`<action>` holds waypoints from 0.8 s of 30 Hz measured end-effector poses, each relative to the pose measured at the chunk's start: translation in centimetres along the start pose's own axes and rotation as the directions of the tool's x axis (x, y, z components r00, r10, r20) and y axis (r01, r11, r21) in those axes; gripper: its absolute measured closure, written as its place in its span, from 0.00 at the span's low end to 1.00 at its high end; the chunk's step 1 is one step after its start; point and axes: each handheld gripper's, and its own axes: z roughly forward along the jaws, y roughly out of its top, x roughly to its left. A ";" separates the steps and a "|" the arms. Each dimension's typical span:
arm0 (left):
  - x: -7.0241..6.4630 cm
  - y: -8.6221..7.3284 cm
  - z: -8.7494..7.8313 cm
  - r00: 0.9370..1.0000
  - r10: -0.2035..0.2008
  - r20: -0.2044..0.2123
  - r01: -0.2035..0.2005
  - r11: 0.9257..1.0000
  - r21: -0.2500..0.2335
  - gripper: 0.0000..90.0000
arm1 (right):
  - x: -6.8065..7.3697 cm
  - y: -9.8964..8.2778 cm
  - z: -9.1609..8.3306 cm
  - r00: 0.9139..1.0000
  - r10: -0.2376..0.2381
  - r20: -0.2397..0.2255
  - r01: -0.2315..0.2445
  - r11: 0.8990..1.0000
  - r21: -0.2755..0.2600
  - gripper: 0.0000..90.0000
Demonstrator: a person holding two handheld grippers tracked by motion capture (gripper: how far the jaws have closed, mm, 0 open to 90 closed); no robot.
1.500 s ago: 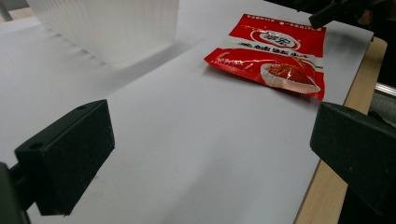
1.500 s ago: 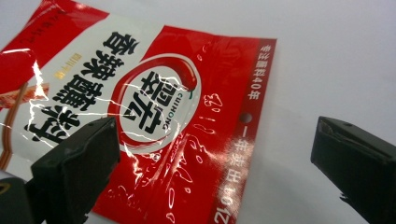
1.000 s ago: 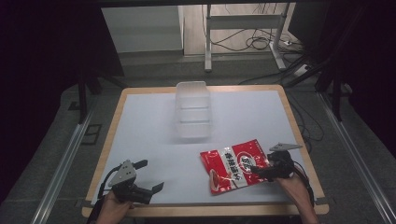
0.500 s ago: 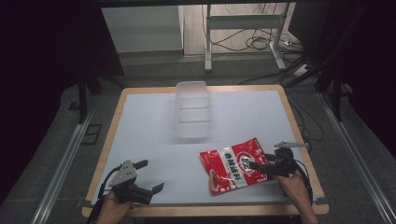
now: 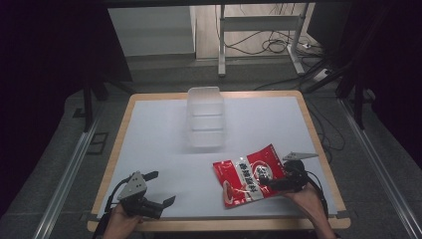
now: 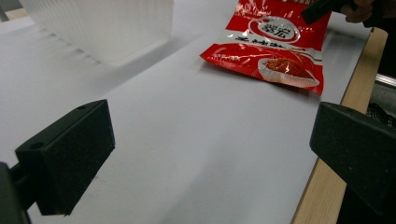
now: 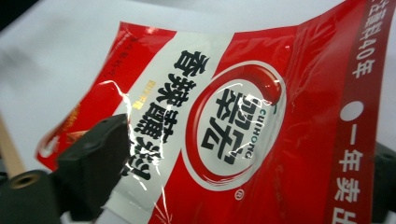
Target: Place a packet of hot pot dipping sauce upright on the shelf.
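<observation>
lying on the white table (image 5: 159,134), the glossy red-and-white foil sachet (image 5: 249,175) touches the right gripper (image 5: 272,180), with a clear plastic tub (image 5: 205,117) beyond. in the left gripper view, the left gripper (image 6: 210,158) gapes wide, holding nothing, sachet ahead. in the right gripper view, the jaws straddle the sachet's edge; whether they pinch it is unclear.

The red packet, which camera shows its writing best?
The right gripper view: the red packet is close up, its big black characters sharp. The left gripper view shows it farther off, lying flat on the table. The high view shows it whole but small.
</observation>
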 end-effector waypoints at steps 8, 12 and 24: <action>0.0 0.0 0.0 1.000 0.001 0.000 -0.001 1.000 0.000 0.00 | 1.5 1.0 0.5 0.995 -0.077 0.065 0.076 0.997 0.018 0.52; 0.0 0.0 0.0 1.000 0.001 0.001 -0.001 1.000 0.000 0.00 | 2.2 1.4 0.7 0.988 -0.126 0.084 0.124 0.992 0.031 0.64; -0.1 0.0 0.0 1.000 0.008 0.004 -0.008 1.000 0.005 0.00 | 3.9 2.0 1.9 0.958 -0.243 0.152 0.232 0.969 0.088 0.92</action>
